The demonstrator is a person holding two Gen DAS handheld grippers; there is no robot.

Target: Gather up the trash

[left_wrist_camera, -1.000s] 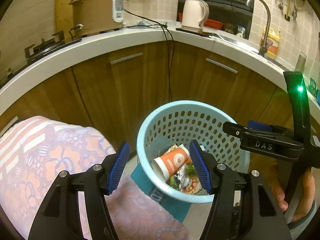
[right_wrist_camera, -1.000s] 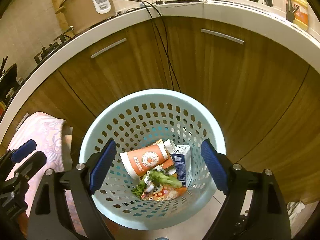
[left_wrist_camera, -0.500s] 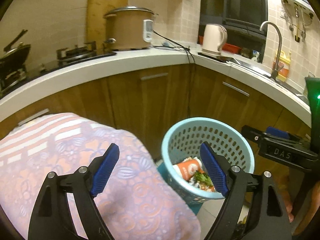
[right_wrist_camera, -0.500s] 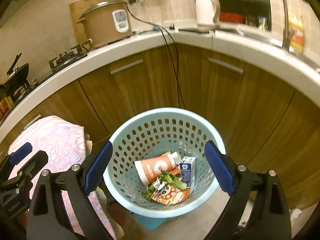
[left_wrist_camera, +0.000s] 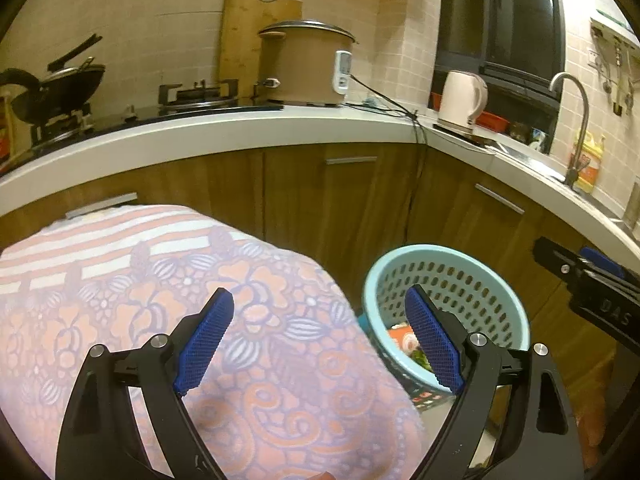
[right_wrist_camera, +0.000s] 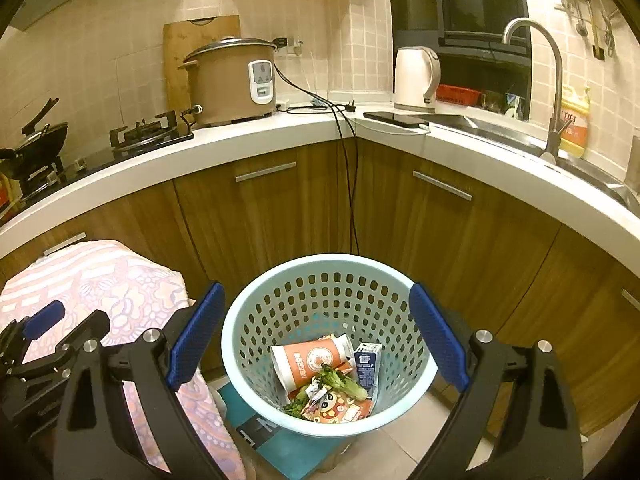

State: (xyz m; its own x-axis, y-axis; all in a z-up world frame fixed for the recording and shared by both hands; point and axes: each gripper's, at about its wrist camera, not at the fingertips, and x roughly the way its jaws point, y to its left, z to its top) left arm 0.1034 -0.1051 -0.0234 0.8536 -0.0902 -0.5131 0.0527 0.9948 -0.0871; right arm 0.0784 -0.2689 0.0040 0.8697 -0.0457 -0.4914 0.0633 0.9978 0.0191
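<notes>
The round light-blue plastic basket with holes [right_wrist_camera: 326,344] stands on the floor by the brown wooden cupboards [right_wrist_camera: 460,232]. Inside lie an orange paper cup [right_wrist_camera: 310,360], a small blue carton [right_wrist_camera: 366,364], green leaves [right_wrist_camera: 340,380] and a bright wrapper [right_wrist_camera: 340,408].

The right gripper [right_wrist_camera: 318,338] is wide open and holds nothing; the trash lies low between its blue pads.

The left gripper [left_wrist_camera: 320,340] has just been opening, and it is empty too. The basket is to its right, the pink flowery cloth [left_wrist_camera: 140,280] to its left.

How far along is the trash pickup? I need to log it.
Done: a cup, carton, greens and a wrapper lie in the basket. In hand: nothing; the left hand-held gripper, jaws just opened, and right hand-held gripper are empty. Left: no loose trash shows.
</notes>
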